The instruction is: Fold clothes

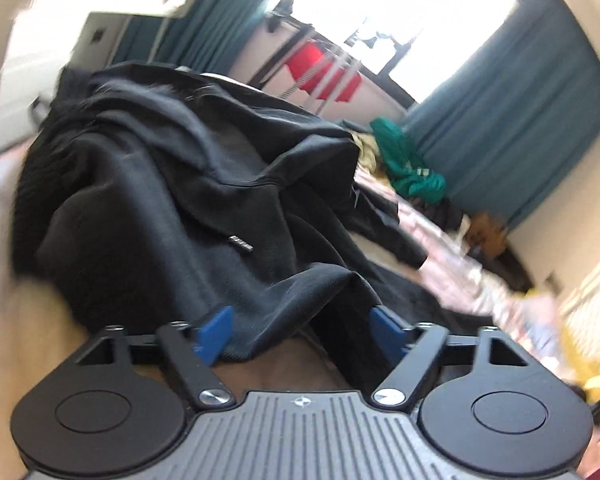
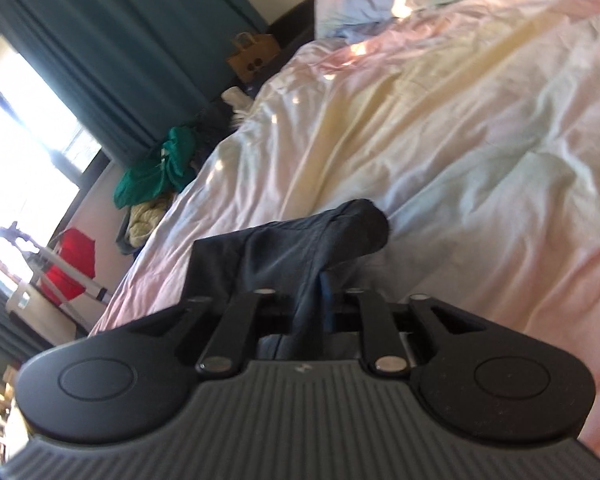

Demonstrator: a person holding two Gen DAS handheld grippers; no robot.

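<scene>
A black hooded garment (image 1: 172, 184) lies in a rumpled heap on the bed, filling the left wrist view. My left gripper (image 1: 304, 332) is open, its blue fingertips (image 1: 214, 334) spread wide with a fold of the dark cloth lying between them. In the right wrist view my right gripper (image 2: 318, 300) is shut on a bunched piece of the black garment (image 2: 296, 244), whose ribbed end sticks out ahead over the bed sheet. Only a sliver of its blue fingertips (image 2: 327, 292) shows beside the cloth.
The bed carries a pastel pink, yellow and white duvet (image 2: 460, 128) with pillows (image 2: 380, 4) at its head. A green garment (image 2: 156, 168) and other clothes lie heaped by teal curtains (image 2: 112, 40). A drying rack with red clothes (image 1: 324, 72) stands near the window.
</scene>
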